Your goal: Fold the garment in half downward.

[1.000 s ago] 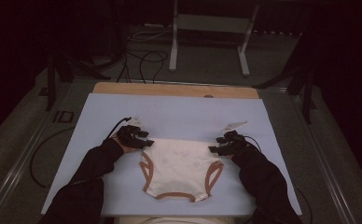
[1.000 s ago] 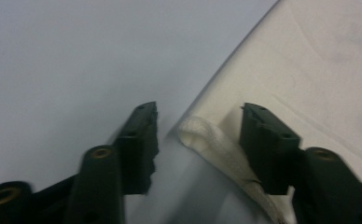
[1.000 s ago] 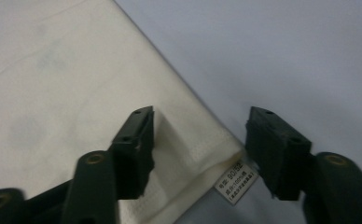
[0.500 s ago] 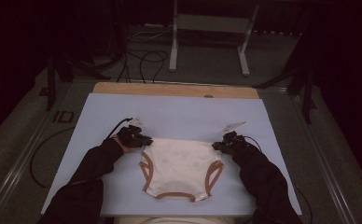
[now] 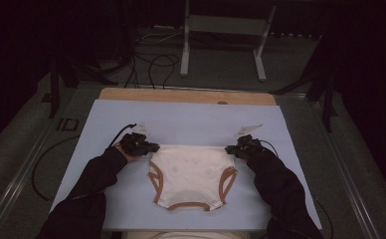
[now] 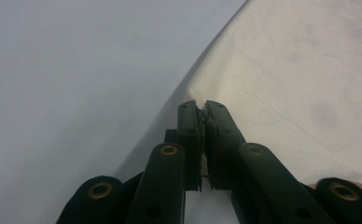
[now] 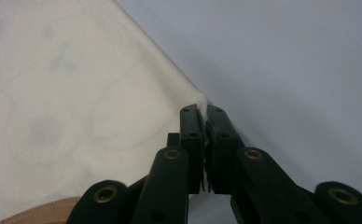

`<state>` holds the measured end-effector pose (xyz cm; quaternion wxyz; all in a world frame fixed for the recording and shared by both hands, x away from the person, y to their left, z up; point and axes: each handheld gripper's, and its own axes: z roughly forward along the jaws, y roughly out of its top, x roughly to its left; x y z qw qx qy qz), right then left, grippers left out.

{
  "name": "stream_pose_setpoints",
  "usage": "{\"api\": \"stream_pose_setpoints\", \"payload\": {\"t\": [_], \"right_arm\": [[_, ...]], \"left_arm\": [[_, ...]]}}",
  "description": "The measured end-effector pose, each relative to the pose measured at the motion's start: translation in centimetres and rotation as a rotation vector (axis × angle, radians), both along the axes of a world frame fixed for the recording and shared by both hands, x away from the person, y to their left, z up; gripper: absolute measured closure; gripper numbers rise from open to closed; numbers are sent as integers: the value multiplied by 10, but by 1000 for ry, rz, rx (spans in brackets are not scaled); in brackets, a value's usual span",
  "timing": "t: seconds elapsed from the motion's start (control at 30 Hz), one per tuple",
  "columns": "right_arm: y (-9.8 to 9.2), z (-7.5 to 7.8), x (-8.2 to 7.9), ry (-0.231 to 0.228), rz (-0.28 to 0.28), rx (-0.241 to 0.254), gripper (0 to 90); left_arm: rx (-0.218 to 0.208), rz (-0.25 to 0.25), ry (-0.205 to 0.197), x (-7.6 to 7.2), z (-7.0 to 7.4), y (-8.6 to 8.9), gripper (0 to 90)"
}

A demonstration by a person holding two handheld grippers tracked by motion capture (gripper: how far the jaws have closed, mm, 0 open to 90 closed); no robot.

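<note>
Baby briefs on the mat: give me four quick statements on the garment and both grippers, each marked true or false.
1. The left gripper is clamped on a waist corner of the baby briefs. True.
2. The right gripper hangs open above the cloth. False: it is shut on the other waist corner.
3. The briefs lie flat on the pale blue mat. True.
4. The leg openings are trimmed in blue. False: the trim is brown.

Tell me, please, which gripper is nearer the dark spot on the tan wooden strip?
Right. The right gripper sits slightly right of the spot; the left gripper far left.
</note>
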<state>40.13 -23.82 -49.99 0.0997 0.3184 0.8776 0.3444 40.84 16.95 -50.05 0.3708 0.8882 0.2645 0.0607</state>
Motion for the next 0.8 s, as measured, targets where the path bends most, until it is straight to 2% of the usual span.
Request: {"api": "stream_pose_setpoints", "payload": {"t": [0.07,0.53,0.8], "right_arm": [[1,1,3,-3,-9,3,867],[5,1,30,11,-36,-8,867],[6,0,38,3,-52,-5,867]], "left_arm": [[-14,12,-9,3,1,2,855],[1,62,-42,23,0,0,855],[8,77,-52,32,0,-1,854]]}}
